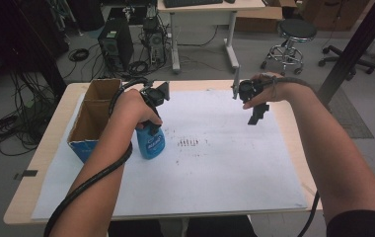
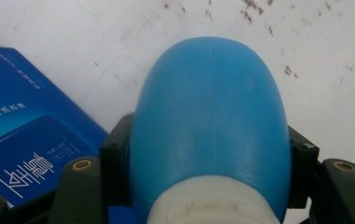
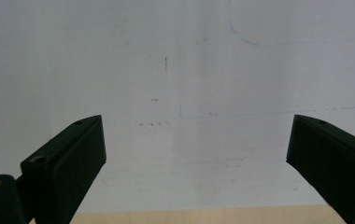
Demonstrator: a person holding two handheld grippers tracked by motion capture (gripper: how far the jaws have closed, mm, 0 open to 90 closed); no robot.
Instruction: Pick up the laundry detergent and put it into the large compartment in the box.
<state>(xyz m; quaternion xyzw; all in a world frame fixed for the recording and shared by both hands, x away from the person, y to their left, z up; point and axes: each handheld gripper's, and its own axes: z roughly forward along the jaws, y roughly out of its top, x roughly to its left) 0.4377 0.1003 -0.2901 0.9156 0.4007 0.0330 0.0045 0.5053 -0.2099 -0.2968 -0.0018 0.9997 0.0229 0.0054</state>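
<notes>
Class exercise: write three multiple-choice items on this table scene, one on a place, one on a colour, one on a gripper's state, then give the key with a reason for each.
1. Where does the cardboard box stand?
A. at the table's left edge
B. at its right edge
C. on the floor

2. What colour is the bottle?
A. red
B. blue
C. green

3. How do the jaws of the right gripper stand?
A. clamped on the bottle
C. clamped on the box
B. wide apart with nothing between them

Key: A, the box sits left of the bottle by the table edge; B, its body is plainly blue; B, only white paper shows between the jaws.
</notes>
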